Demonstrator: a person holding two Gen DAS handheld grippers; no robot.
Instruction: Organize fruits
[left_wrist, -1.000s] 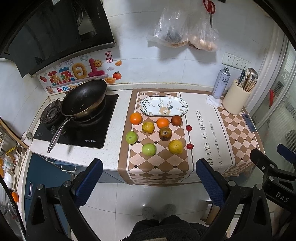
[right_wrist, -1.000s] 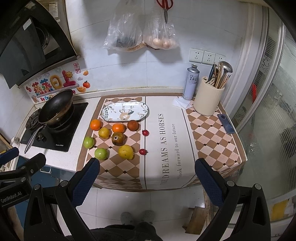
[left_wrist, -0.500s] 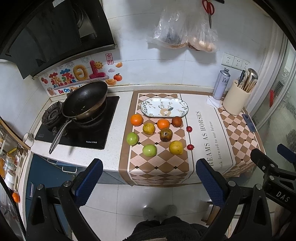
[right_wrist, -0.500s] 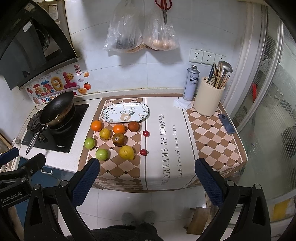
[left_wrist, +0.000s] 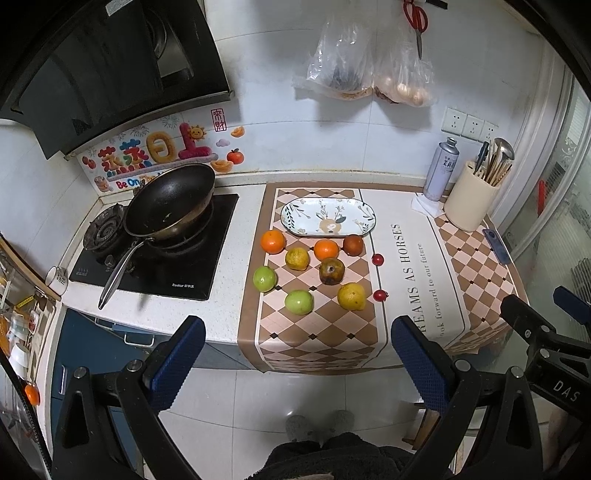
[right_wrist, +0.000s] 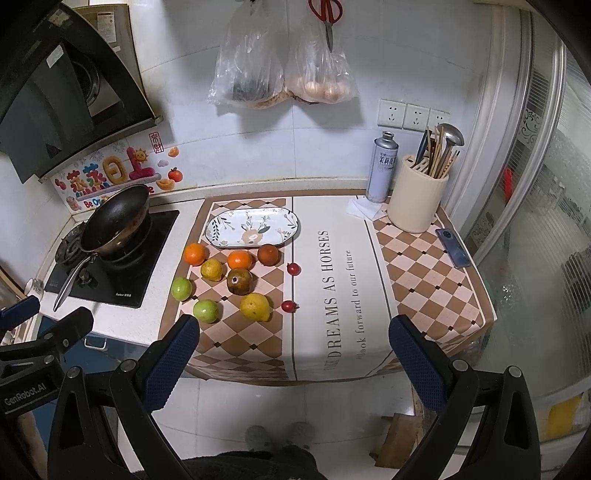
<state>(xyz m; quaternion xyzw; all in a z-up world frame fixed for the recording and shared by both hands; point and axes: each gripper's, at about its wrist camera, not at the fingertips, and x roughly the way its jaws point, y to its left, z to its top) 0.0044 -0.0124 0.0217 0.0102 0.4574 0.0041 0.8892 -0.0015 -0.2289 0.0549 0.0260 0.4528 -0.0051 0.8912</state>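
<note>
Wall sticker (left_wrist: 147, 162) lower text hidden behind pan (left_wrist: 170, 205). Range hood (left_wrist: 92, 66) cut by top-left edge. Contents of left plastic bag (right_wrist: 247, 59) dark, unclear. Spray can (right_wrist: 384, 166) label too small to read. Person's slippers (left_wrist: 319, 426) partly hidden by dark clothing. Shelf items (left_wrist: 18, 325) at left edge blurred.

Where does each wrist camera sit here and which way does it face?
Left wrist: on the left gripper, held back from the counter, looking down at the fruits and stove; its open blue-padded fingers and the right gripper show.
Right wrist: on the right gripper, further right, same downward aim; the left gripper shows at its left edge.
Shared: the plate, the fruits, slippered feet.
</note>
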